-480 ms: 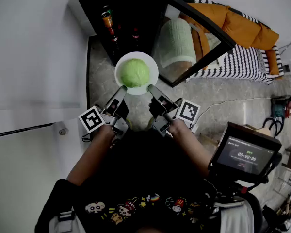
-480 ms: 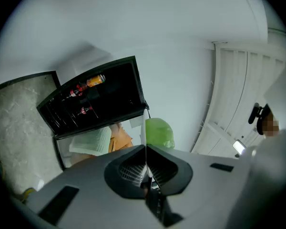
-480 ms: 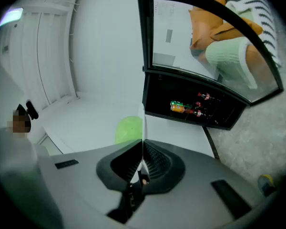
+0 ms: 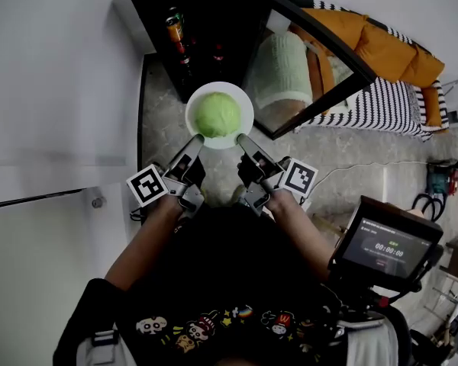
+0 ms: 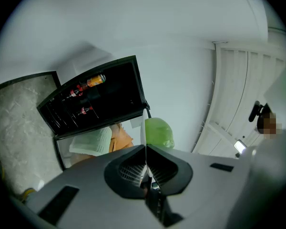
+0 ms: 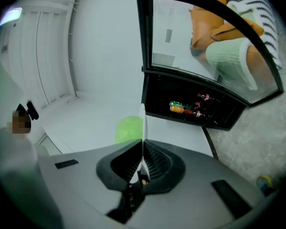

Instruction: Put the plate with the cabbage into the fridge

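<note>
Carrying looks the step in hand: left gripper (image 4: 194, 145) and right gripper (image 4: 244, 143) each clamp the near rim of the round white plate (image 4: 219, 87) bearing the green cabbage (image 4: 217, 114), aloft before the open black fridge (image 4: 206, 21). Next, I'd judge, level travel inward onto a shelf.

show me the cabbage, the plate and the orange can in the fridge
cabbage (image 4: 218, 114), head view, middle of its top
plate (image 4: 247, 107), head view, bare white rim on the right
orange can (image 4: 173, 30), head view, its orange side
</note>
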Demonstrator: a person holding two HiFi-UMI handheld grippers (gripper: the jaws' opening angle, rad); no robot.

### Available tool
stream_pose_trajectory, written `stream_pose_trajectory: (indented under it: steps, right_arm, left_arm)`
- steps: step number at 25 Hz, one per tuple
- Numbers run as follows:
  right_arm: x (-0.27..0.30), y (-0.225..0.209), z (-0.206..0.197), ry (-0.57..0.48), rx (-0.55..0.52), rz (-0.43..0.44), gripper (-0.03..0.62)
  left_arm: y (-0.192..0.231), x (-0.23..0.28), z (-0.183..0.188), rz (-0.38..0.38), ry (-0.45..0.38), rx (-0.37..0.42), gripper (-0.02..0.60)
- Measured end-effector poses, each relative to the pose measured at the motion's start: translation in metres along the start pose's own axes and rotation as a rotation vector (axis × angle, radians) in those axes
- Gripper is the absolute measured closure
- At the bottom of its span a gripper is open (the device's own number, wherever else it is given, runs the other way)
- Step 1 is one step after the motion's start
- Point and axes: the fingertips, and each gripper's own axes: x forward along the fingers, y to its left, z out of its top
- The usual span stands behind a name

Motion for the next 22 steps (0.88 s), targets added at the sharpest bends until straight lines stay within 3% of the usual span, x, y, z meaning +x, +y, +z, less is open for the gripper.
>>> stream_pose_trajectory:
  steps: [22]
  right_arm:
    - [0.0011,0.0012,-0.0035,0.043,-0.013,0.001,0.58]
  left_arm:
    - [0.0019,-0.0079,-0.0025,0.01,-0.043,-0.005,0.574]
